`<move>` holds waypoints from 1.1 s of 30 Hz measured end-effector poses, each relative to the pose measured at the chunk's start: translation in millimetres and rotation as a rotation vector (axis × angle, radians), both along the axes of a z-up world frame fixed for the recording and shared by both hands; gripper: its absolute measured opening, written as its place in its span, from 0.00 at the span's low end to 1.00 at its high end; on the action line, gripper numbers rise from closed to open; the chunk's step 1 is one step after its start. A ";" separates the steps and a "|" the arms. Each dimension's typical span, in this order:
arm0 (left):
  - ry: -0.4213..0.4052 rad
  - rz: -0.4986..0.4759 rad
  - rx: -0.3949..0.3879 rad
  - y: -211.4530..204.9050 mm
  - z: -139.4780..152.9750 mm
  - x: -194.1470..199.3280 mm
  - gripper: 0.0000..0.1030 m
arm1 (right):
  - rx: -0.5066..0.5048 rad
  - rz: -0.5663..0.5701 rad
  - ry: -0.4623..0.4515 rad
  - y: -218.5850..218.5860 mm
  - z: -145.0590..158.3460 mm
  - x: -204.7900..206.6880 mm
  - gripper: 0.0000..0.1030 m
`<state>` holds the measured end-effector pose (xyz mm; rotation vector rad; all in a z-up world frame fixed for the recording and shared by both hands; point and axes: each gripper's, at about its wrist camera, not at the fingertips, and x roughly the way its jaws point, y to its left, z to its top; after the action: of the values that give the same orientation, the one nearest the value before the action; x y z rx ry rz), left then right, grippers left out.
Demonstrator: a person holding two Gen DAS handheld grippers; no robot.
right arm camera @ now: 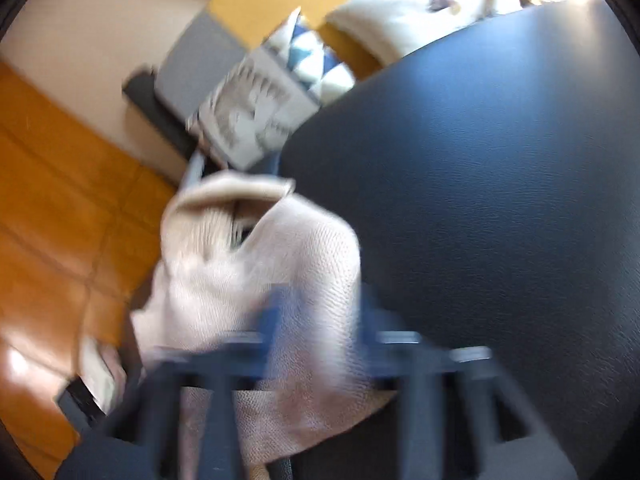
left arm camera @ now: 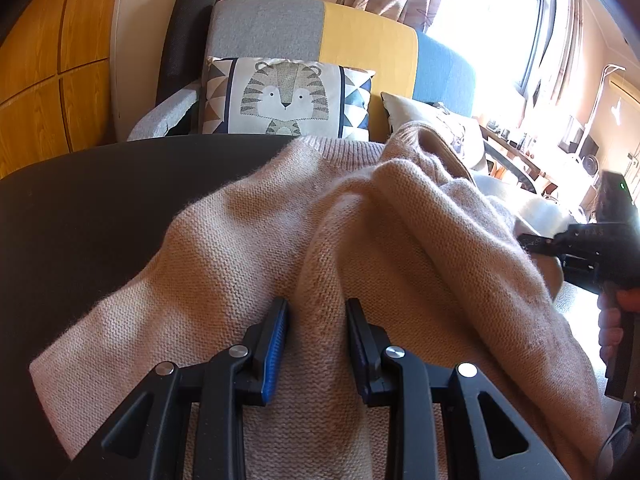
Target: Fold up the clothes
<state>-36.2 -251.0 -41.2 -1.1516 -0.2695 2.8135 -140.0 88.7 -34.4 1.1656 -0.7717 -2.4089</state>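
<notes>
While a beige knit sweater (left arm camera: 280, 216) lies spread over the dark table (left arm camera: 88, 208), my left claw (left arm camera: 318, 344) pinches a raised ridge of its fabric between blue-padded fingers (left arm camera: 276, 344). My right claw (right arm camera: 320, 320), blurred in its own view, is clamped on another bunched part of the sweater, lifting it above the table. Behind the table sits a tiger-print cushion (left arm camera: 286, 98) on a sofa (left arm camera: 360, 36).

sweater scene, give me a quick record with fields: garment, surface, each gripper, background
garment: beige knitted sweater, bunched, partly lifted
surface: dark leather-textured table
left gripper: jaws closed on a ridge of the sweater
right gripper: blurred, knit between its fingers
background: tiger-print cushion on a grey, yellow and blue sofa
</notes>
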 end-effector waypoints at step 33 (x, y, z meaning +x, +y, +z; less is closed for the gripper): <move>0.003 -0.002 0.039 -4.2 -2.9 -0.2 0.29 | -0.698 0.062 -0.309 -12.4 -57.8 18.6 0.52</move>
<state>-36.4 -255.2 -44.1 -1.1393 -0.3215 2.7942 -121.4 76.2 -92.2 1.2224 -1.4871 -1.6795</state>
